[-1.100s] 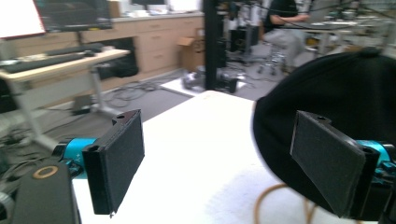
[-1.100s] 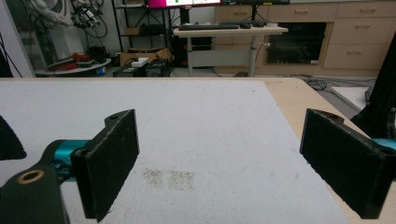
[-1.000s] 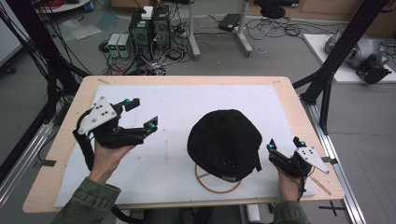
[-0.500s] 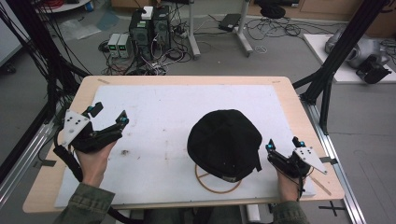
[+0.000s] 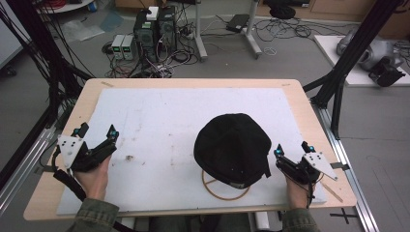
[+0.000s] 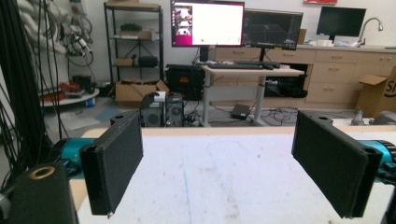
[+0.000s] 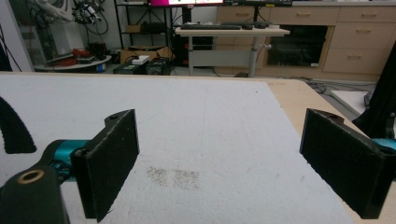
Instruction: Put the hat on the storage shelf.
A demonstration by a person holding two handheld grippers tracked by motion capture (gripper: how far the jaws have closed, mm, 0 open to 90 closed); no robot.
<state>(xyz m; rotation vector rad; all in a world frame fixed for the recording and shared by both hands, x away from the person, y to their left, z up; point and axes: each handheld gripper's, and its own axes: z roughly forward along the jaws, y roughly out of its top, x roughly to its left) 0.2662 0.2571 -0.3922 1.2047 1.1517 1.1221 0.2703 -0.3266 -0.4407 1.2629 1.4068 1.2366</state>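
A black cap (image 5: pixel 233 148) rests on a round wooden stand (image 5: pixel 225 189) at the near middle-right of the white mat (image 5: pixel 169 121). My left gripper (image 5: pixel 98 131) sits at the mat's near left edge, open, nothing between its jaws; in the left gripper view (image 6: pixel 219 163) the jaws stand wide apart over bare mat. My right gripper (image 5: pixel 293 149) is just right of the cap, open and apart from it. In the right gripper view (image 7: pixel 224 163) the jaws frame bare mat, and the cap's black edge (image 7: pixel 14 128) shows at far left.
The mat lies on a wooden table (image 5: pixel 309 121) with black frame posts (image 5: pixel 338 92) at both sides. Small dirt specks (image 5: pixel 128 157) mark the mat near the left gripper. Computers and cables (image 5: pixel 154 29) sit on the floor beyond the far edge.
My left gripper has drawn back leftward and toward the near edge, from the mat's left-middle to its near left border. The right gripper and cap have stayed put.
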